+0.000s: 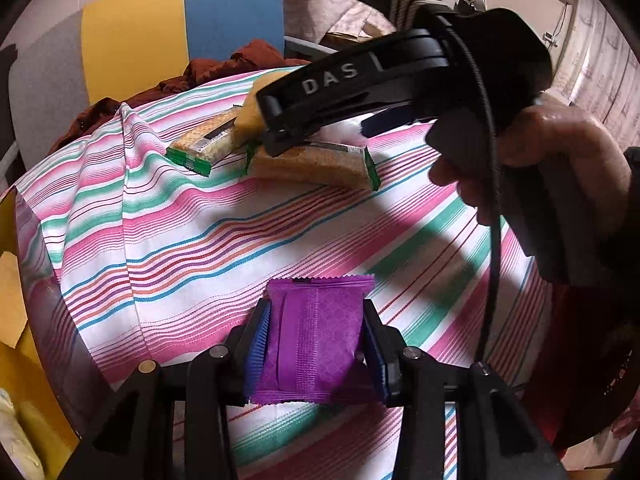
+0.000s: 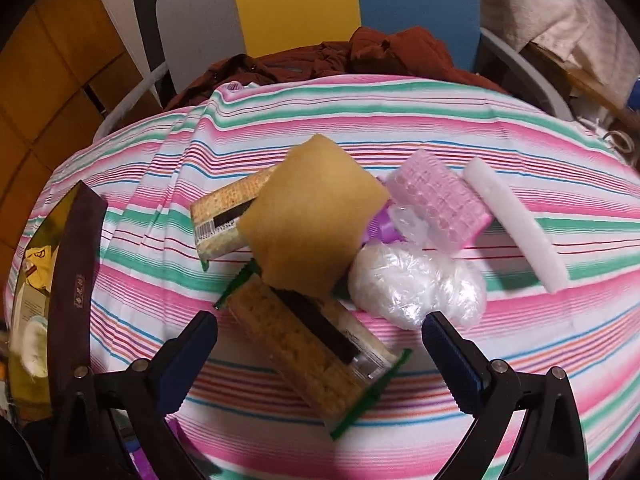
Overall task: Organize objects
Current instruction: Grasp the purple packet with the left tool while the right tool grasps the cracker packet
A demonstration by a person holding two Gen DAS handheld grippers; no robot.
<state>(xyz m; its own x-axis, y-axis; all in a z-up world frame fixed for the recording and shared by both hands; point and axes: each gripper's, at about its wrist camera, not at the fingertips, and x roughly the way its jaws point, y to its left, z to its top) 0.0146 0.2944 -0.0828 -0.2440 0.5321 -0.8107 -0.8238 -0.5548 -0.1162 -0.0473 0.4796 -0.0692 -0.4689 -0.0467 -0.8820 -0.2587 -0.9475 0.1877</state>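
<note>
In the left wrist view my left gripper [image 1: 316, 344] is shut on a purple snack packet [image 1: 320, 332], held just above the striped cloth [image 1: 180, 232]. Farther back a hand [image 1: 552, 152] holds my right gripper [image 1: 320, 134] over a cracker pack [image 1: 320, 164]. In the right wrist view my right gripper [image 2: 320, 326] is open, its blue pads either side of that green-edged cracker pack [image 2: 316, 352]. A yellow sponge [image 2: 312, 216] lies partly on it and on a second cracker pack [image 2: 220, 216].
Right of the sponge lie a pink roller-like piece [image 2: 440, 208], a wad of clear plastic [image 2: 416, 284], a white foam strip [image 2: 516, 232] and a small purple item [image 2: 380, 230]. A rust-brown cloth [image 2: 384, 56] and a yellow-blue chair back [image 2: 352, 4] stand behind. A yellow box [image 2: 36, 264] sits at the left edge.
</note>
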